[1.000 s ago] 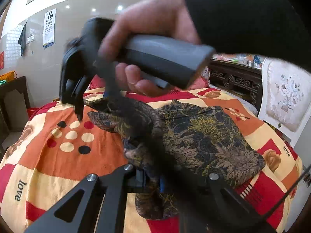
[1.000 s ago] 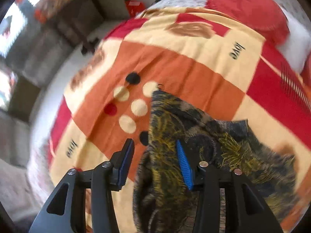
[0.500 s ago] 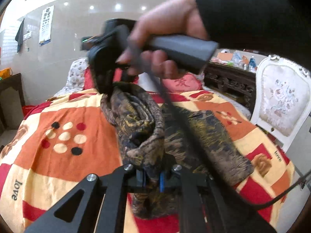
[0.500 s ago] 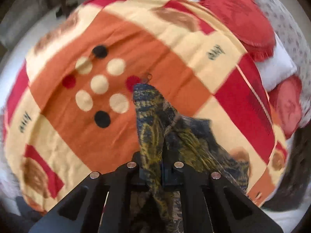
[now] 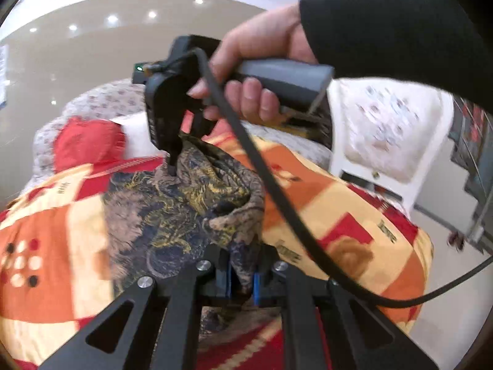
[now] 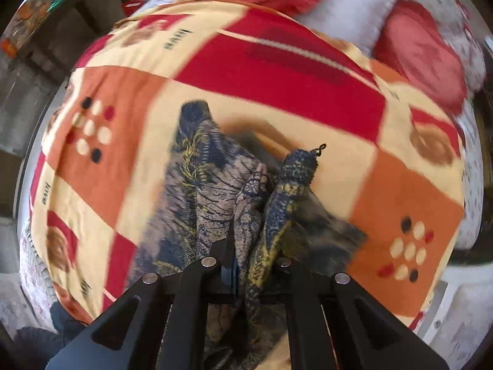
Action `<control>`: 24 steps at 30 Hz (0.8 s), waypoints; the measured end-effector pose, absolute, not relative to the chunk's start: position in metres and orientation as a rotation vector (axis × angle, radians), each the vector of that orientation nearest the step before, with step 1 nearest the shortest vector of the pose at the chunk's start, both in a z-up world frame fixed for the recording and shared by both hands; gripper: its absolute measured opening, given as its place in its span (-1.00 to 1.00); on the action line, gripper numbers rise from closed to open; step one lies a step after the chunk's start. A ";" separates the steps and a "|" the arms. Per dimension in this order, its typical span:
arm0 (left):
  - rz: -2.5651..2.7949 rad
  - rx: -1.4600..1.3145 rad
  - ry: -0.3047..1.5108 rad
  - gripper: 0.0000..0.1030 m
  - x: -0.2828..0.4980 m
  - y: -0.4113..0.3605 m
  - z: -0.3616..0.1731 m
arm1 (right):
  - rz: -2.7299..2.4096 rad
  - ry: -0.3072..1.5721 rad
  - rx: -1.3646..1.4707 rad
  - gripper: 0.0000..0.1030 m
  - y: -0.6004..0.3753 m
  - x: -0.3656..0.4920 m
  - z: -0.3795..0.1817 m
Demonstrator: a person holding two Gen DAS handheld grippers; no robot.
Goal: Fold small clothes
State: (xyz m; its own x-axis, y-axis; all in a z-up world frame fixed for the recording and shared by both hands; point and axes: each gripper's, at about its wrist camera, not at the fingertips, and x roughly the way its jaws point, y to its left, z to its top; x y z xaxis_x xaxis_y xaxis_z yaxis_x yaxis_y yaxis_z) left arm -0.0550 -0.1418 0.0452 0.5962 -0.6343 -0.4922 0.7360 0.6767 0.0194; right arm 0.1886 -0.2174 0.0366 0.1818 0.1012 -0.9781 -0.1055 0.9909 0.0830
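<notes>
moved: right gripper jaws just closed, pinching garment | left gripper jaws clamp another bunch | place: lifted above bed, beside red pillow | handling: light, limp, slippery; likely best held at hem corners

The supporting surface is a bed covered by a blanket patterned in orange, red and cream blocks with dot clusters and "love" lettering. A dark floral garment lies partly on the blanket near its centre. Red cushions and a white pillow lie at one end.
</notes>
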 end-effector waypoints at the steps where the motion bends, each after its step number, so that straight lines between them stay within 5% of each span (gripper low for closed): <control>1: -0.814 0.247 0.495 -0.83 -0.057 -0.153 0.038 | 0.135 1.388 0.013 -0.50 -0.231 0.183 0.028; 9: -0.854 0.387 0.649 -0.75 -0.066 -0.185 -0.012 | 0.080 1.252 0.231 -0.40 -0.286 0.162 -0.031; 13: -0.894 0.345 0.648 -0.30 -0.079 -0.158 0.002 | 0.097 1.015 0.417 -0.30 -0.313 0.125 0.001; 18: -0.758 0.232 0.592 -0.27 -0.055 -0.109 0.030 | 0.075 0.787 0.474 -0.15 -0.331 0.052 0.040; 19: -0.706 0.196 0.600 -0.28 -0.040 -0.101 0.035 | 0.108 0.785 0.437 -0.15 -0.322 0.036 0.040; 22: -0.629 0.104 0.726 -0.96 0.009 -0.094 0.021 | 0.158 0.807 0.318 -0.30 -0.282 -0.002 0.020; 24: -0.596 0.082 0.838 -0.99 0.031 -0.095 -0.007 | 0.162 0.818 0.270 -0.45 -0.260 -0.020 -0.001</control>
State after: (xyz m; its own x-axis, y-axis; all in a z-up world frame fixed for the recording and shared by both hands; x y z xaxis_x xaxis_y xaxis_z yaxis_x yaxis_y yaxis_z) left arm 0.0305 -0.0952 -0.0066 0.5165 -0.4644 -0.7194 0.5270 0.8346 -0.1603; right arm -0.0198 -0.2598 -0.0011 0.6737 0.2456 -0.6970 -0.0384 0.9535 0.2989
